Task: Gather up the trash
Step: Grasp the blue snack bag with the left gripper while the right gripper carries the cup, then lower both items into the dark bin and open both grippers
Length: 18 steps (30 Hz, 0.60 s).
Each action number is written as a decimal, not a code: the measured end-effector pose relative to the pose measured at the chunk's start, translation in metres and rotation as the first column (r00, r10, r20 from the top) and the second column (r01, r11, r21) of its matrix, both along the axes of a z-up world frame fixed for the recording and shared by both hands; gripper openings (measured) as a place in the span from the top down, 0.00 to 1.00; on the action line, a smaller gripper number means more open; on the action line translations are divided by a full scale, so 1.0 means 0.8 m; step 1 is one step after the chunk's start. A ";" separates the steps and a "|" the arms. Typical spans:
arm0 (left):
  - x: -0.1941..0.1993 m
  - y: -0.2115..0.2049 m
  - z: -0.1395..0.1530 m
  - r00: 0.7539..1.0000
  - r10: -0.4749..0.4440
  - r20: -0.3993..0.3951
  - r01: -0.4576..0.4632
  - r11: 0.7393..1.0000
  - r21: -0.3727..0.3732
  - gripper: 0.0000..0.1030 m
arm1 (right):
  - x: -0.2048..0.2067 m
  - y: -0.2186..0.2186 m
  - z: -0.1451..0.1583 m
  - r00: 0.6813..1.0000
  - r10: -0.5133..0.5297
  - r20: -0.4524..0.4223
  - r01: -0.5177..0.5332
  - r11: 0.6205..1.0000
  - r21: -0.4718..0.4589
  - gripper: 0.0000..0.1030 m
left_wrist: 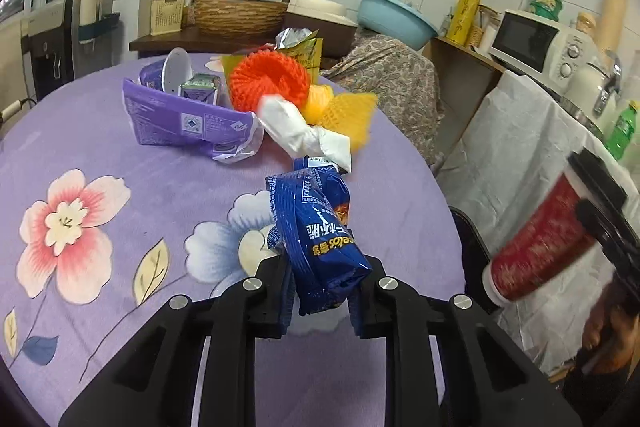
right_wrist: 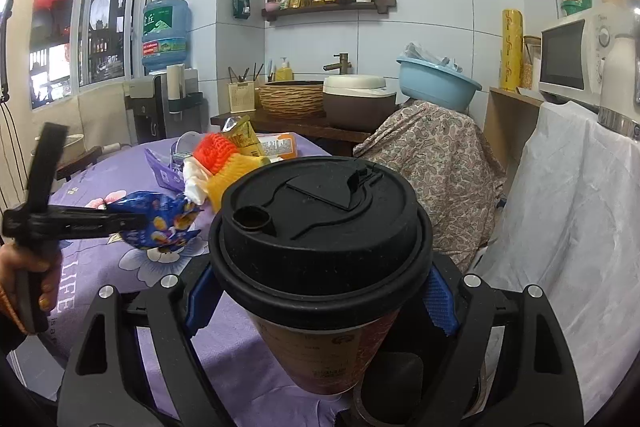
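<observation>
Between the fingers of your left gripper (left_wrist: 320,301) sits a blue snack wrapper (left_wrist: 316,239), crumpled and pinched at its lower end, and it stands up above the purple flowered tablecloth (left_wrist: 100,155). From the right wrist view you see this same wrapper (right_wrist: 158,223) at the tip of the left gripper (right_wrist: 136,221), lifted a little over the table.

Your right gripper (right_wrist: 320,301) is closed around a paper coffee cup (right_wrist: 320,355) with a black lid (right_wrist: 316,235); the blue pads (right_wrist: 440,301) press on both sides just under the lid. In the left wrist view the cup (left_wrist: 540,247) appears red and tilted, held beyond the right edge of the table, in front of a white cloth (left_wrist: 516,147).

Further out on the table, behind the wrapper, lies more trash close together: a twisted white paper (left_wrist: 300,131), an orange foam net (left_wrist: 268,83), a yellow foam net (left_wrist: 348,115) and a torn purple box (left_wrist: 188,119) with a small carton (left_wrist: 200,89) standing inside it. A yellow-green foil packet (left_wrist: 300,47) is behind the orange net.

At the back you have a wicker basket (left_wrist: 240,15), a light blue basin (left_wrist: 396,19) and a microwave (left_wrist: 536,43)
</observation>
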<state>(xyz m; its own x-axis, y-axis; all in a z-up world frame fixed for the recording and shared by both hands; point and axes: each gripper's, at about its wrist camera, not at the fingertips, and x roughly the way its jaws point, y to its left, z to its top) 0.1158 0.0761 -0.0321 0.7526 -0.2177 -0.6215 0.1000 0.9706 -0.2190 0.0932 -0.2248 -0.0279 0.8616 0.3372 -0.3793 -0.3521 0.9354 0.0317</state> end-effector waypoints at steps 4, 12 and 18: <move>-0.026 -0.013 0.017 0.999 -0.049 0.023 0.049 0.999 0.003 0.79 | 0.000 -0.008 -0.001 1.000 0.010 -0.004 -0.010 1.000 0.016 0.20; -0.041 -0.056 0.040 0.984 -0.141 0.111 0.136 0.989 0.053 0.79 | 0.003 -0.039 -0.010 0.998 -0.067 0.007 0.067 0.997 0.027 0.20; 0.003 -0.129 0.042 0.949 -0.289 0.127 0.288 0.957 0.028 0.79 | 0.058 -0.079 -0.050 0.977 -0.204 -0.066 0.202 0.979 -0.025 0.20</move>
<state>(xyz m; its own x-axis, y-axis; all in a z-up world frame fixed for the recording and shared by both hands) 0.1184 -0.0275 0.0012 0.7322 -0.4324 -0.5263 0.4029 0.8979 -0.1771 0.1393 -0.2883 -0.0683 0.8836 0.1506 -0.4433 -0.1525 0.9878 0.0314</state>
